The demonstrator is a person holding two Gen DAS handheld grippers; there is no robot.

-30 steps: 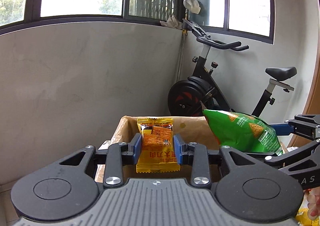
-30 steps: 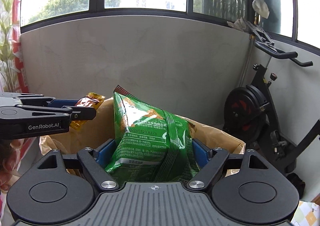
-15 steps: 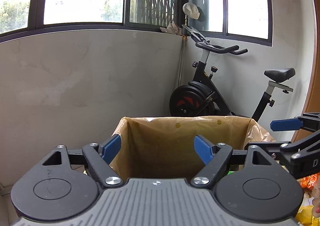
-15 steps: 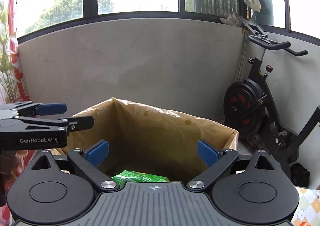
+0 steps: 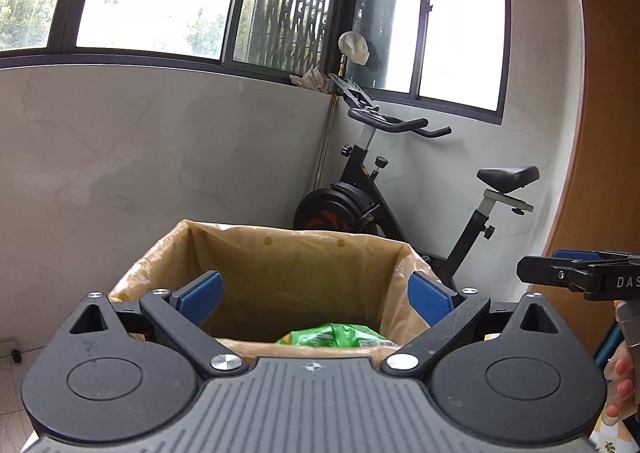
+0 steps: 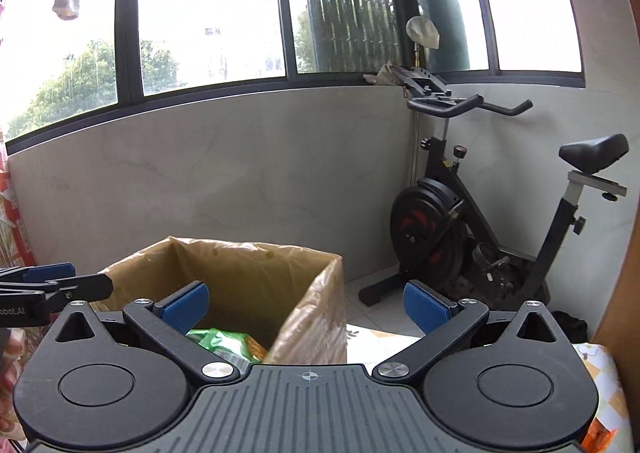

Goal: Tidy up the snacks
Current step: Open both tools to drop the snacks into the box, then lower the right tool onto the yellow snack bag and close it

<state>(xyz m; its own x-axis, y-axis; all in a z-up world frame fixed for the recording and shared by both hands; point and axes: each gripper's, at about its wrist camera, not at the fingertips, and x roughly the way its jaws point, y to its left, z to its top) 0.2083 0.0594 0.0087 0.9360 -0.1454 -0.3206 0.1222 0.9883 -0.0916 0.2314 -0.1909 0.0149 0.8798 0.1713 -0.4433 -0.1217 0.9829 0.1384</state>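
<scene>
The left tongs (image 5: 315,295) are opening, blue ribbed pads wide apart, nothing between them. Just ahead stands a square box (image 5: 280,249) lined with thin, crinkled tan plastic. Low inside it, beyond the tongs' base, lies a glossy green snack bag (image 5: 334,335), creased. The right tongs (image 6: 306,299) are opening too, empty; the box sits ahead to their left, the bag (image 6: 218,343) behind their left pad.

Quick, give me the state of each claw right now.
Left claw: jaws opening, nothing between them, above the lined box holding the green snack bag.
Right claw: jaws opening, holding nothing.
</scene>
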